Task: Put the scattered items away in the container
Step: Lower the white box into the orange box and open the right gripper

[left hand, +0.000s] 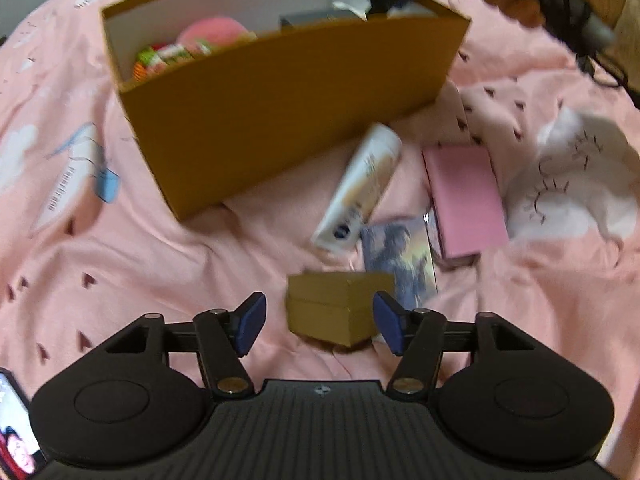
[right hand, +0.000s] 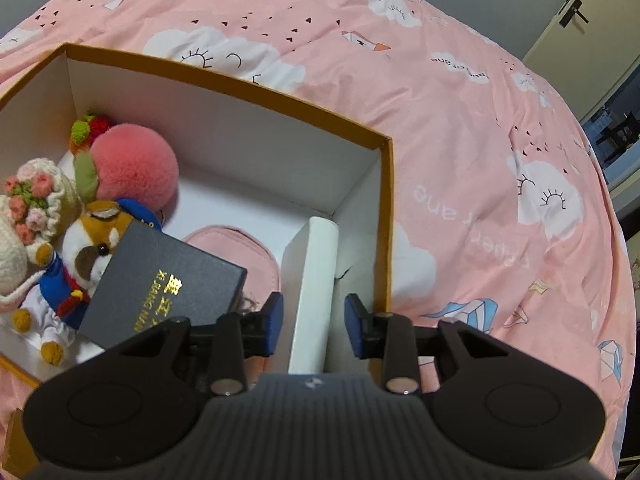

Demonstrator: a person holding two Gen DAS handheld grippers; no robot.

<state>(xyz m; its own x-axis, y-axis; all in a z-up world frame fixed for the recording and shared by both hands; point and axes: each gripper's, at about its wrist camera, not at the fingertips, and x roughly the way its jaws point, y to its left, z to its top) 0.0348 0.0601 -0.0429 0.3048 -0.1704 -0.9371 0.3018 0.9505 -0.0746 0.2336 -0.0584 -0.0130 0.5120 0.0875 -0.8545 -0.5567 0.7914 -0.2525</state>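
Four items [left hand: 340, 318] remain on the bed (container [right hand: 384, 216] half-filled); left claw [left hand: 320, 322] released, right claw [right hand: 314, 326] loosened around white box [right hand: 316, 280].

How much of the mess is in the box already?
Done: plush toys and a dark box sit inside the container. In hand: the right gripper straddles a white box there. Left: small brown box, tube, card, pink box.
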